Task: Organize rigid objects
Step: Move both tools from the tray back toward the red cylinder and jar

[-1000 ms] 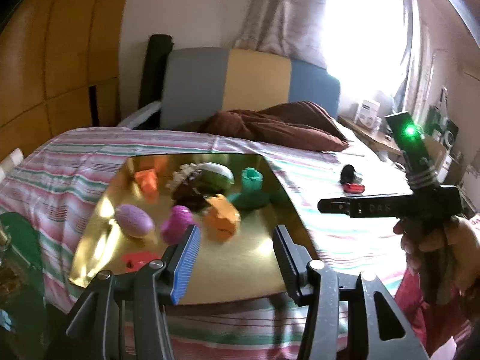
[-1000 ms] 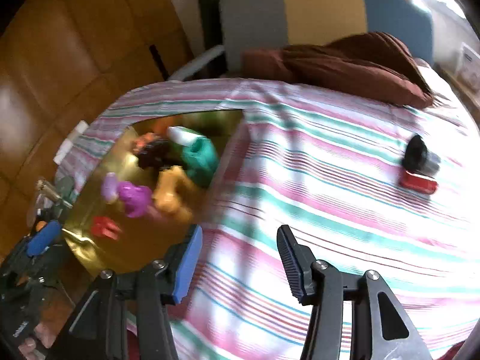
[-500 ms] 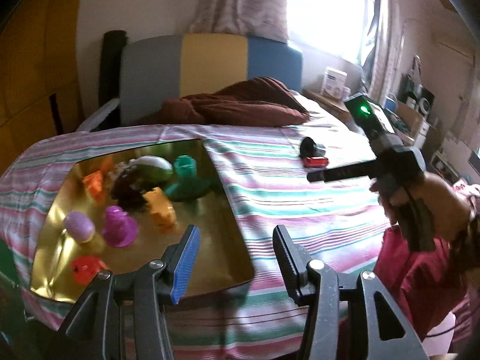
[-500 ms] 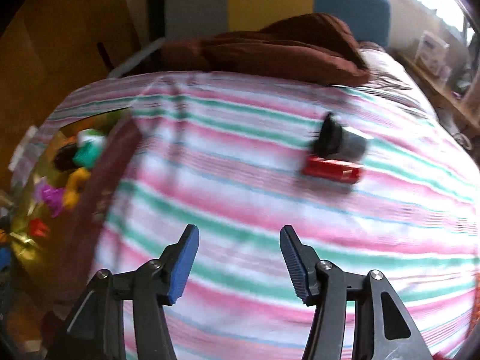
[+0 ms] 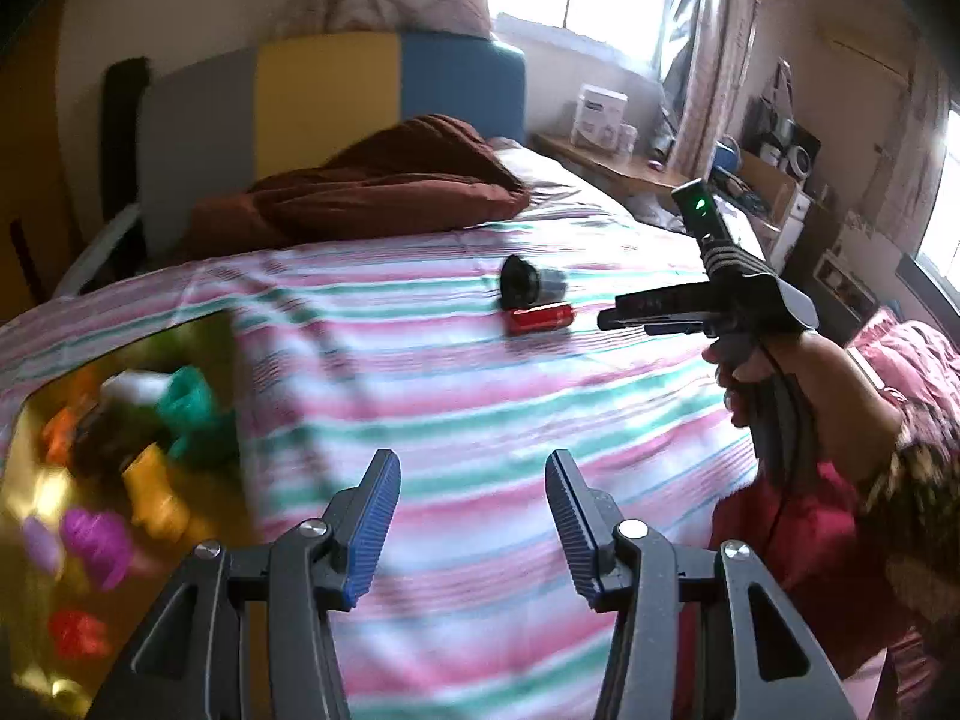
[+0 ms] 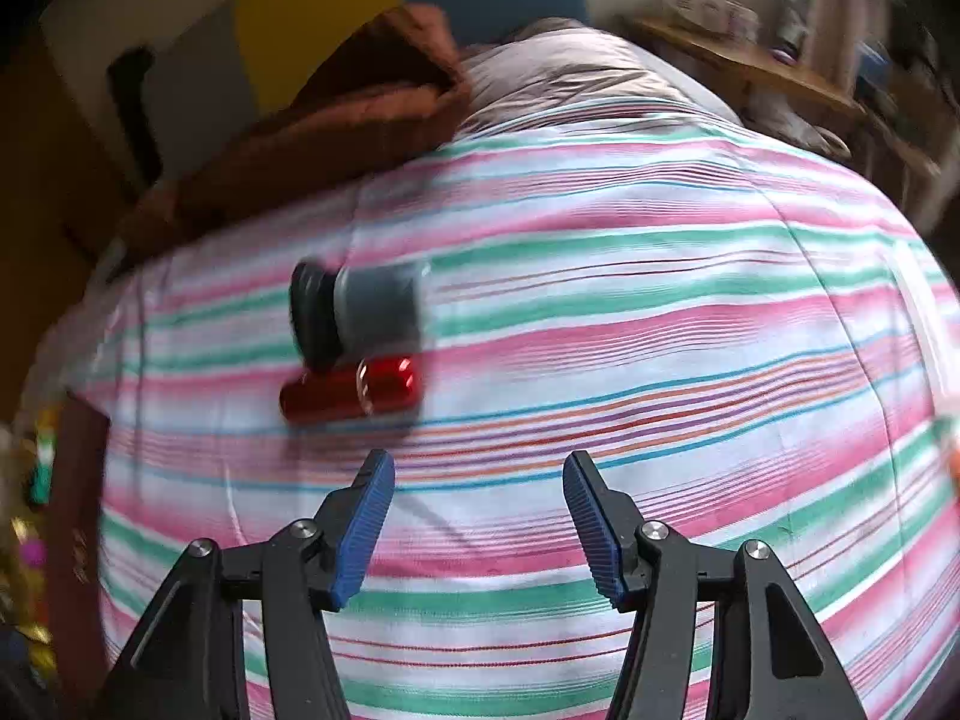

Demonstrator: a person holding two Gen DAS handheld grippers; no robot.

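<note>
While both pairs of jaws stand open with nothing between them, the right gripper hangs over the striped bedsheet, its jaws having just been opening wider, ribbed blue pads facing each other across bare cloth. Just beyond its tips and a little to the left lie two hard things side by side and touching: a grey cylinder with a black ribbed cap lying on its side, and a glossy red metal tube, also on its side, nearer the jaws. The left gripper is likewise wide apart above the same pink, green and white cloth, well short of that pair. To its left a shiny gold tray rests on the bed, holding a blurred heap of small plastic toys in teal, orange, yellow, purple and red; their number cannot be counted. A brown quilt is bunched at the padded headboard.
</note>
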